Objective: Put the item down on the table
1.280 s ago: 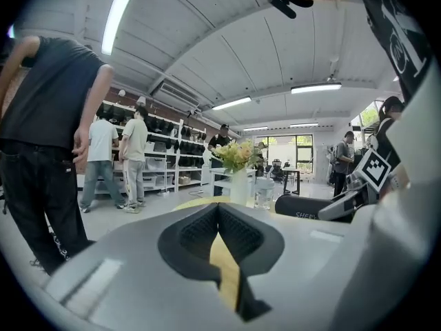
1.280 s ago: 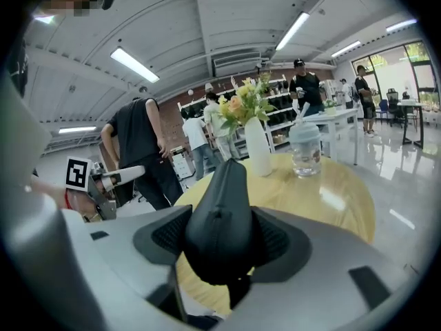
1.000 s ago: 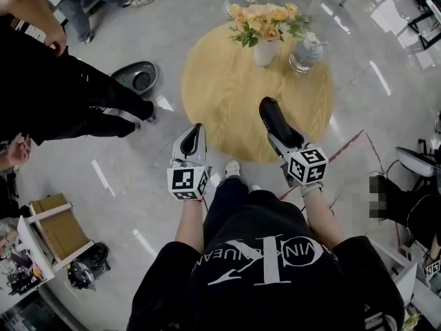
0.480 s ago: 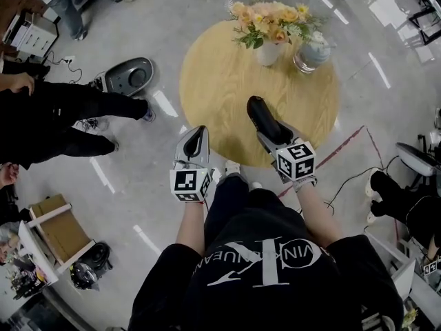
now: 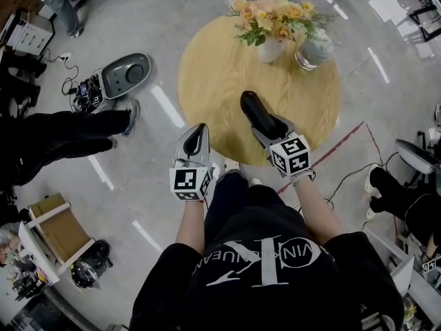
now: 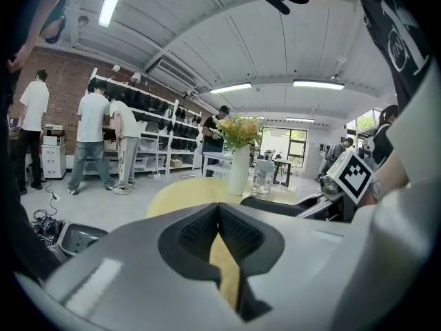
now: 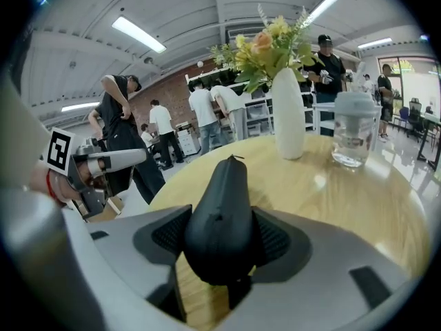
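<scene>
1. Round wooden table (image 5: 220, 81): pale top. We take it as our landmark.
2. Black pouch (image 5: 258, 112): long and rounded, with a small zip pull at its far tip. It is clamped in the right gripper and lies over the table's near half, tip pointing toward the centre. We cannot tell whether it touches the top.
3. Right gripper (image 5: 272, 133): reaches in over the table's near edge. Its two jaws press on either side of the pouch's thick end.
4. Left gripper (image 5: 196, 129): held at the table's near-left edge, mostly over the floor. Its jaws are together at the tips and we see nothing between them.
5. White vase (image 5: 267, 50): upright on the table's far side, holding orange and yellow flowers (image 5: 272, 16).
6. Lidded glass jar (image 5: 311, 52): upright, just beside the vase, at the table's far-right edge.
7. Grey rounded device (image 5: 127, 74): on the floor, left of the table.
</scene>
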Demonstrator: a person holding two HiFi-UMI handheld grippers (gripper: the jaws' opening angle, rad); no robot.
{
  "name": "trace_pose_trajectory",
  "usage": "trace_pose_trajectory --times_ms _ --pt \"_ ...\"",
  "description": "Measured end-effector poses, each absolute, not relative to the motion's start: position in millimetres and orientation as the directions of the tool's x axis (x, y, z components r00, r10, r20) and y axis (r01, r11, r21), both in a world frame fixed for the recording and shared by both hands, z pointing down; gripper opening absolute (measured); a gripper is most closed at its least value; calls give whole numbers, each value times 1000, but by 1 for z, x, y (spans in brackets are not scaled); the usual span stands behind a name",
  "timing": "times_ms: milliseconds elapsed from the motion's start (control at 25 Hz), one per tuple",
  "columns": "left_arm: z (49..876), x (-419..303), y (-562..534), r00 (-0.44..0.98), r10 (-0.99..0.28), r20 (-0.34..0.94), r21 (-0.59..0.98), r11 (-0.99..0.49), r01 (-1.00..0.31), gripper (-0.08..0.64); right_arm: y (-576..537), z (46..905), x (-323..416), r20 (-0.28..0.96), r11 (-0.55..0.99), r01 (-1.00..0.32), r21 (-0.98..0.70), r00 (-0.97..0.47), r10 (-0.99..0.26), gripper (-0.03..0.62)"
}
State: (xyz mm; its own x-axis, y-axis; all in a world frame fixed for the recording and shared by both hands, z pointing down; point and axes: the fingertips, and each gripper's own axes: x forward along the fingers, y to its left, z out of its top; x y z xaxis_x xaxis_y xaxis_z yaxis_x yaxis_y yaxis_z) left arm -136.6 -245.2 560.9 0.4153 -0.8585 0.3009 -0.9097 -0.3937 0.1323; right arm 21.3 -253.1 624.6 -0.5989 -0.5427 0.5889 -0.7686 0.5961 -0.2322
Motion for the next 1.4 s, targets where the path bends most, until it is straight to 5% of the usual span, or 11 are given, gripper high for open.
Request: trace_pose_trajectory --times_ms 1400 --pt "537 -132 -235 428 -865 262 144 -403 -904 12 -262 585 52 529 573 -793 -205 -583 -617 267"
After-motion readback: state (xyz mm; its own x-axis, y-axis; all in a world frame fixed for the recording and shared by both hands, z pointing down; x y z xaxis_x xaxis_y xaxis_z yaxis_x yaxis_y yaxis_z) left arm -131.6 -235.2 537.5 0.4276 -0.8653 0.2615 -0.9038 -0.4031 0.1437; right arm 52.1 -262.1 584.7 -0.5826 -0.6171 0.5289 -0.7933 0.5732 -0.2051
